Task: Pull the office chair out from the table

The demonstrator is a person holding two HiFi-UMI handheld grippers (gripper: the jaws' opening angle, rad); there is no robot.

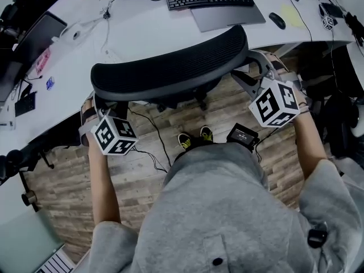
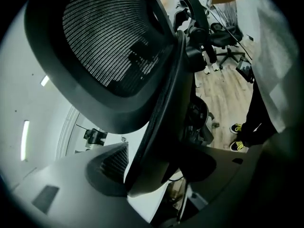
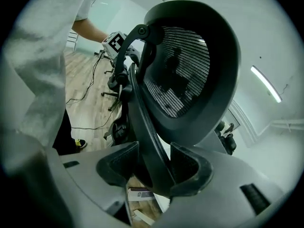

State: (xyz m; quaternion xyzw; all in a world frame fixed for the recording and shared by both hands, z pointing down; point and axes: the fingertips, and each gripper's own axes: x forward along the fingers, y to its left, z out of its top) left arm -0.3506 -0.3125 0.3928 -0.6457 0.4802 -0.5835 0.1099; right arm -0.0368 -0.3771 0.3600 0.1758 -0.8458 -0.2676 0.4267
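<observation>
Matt black mesh, finely ribbed, on the office chair [image 1: 170, 67], framed in smooth dull plastic. Smooth white matt top on the table [image 1: 142, 33]. Grainy wood-look planks for the floor [image 1: 136, 175]. Soft grey cloth on the sweatshirt [image 1: 227, 220].

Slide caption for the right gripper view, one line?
Right gripper, jaws open, straddles the curved back frame of the black mesh office chair.
</observation>
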